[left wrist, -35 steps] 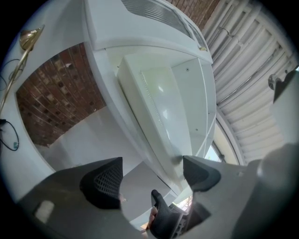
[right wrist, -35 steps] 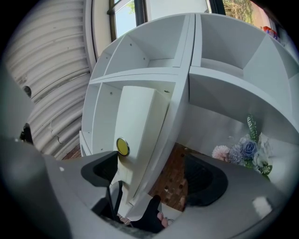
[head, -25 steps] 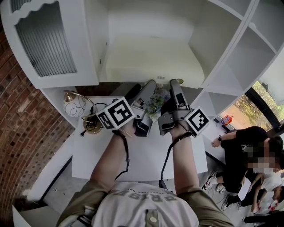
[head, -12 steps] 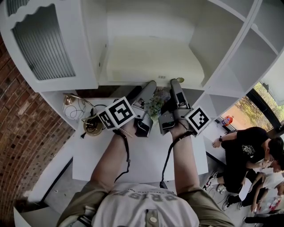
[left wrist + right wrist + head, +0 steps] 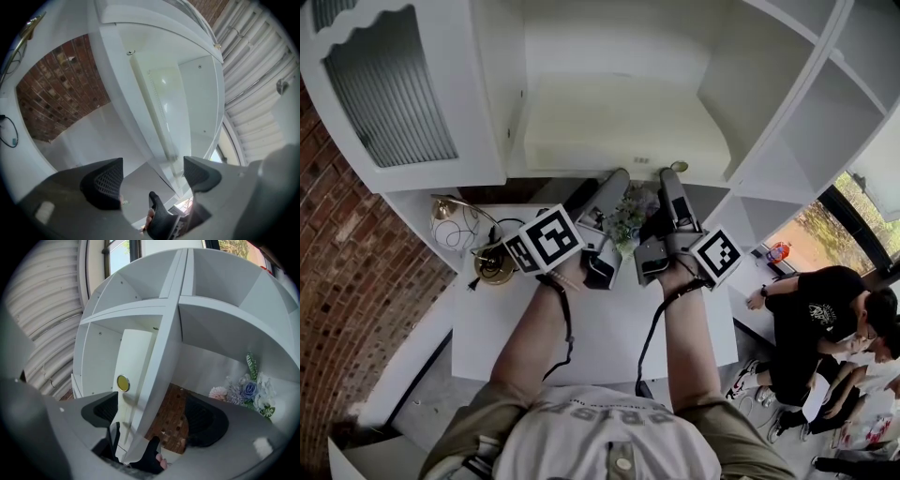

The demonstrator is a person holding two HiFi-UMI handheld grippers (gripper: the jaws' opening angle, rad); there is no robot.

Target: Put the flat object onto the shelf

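Observation:
The flat object (image 5: 623, 122) is a cream board lying on the white shelf (image 5: 727, 178) in the middle compartment, with a yellow round sticker (image 5: 678, 167) at its front edge. My left gripper (image 5: 614, 180) and right gripper (image 5: 671, 178) both point at that front edge from below. In the left gripper view the left gripper (image 5: 152, 176) stands open, its pads apart, with the shelf's edge beyond them. In the right gripper view the right gripper (image 5: 154, 416) is open wide; the cream board (image 5: 133, 366) and the shelf plank (image 5: 159, 380) run between its pads, and neither pad presses on them.
A white table (image 5: 600, 328) lies under my arms. A gold-based lamp (image 5: 492, 264) with a cable stands at its left. Artificial flowers (image 5: 628, 217) sit between the grippers. A ribbed-glass cabinet door (image 5: 389, 89) hangs at upper left. People (image 5: 811, 319) are at the right.
Both grippers and the cream board stay where they were. Only the people at the right have shifted a little.

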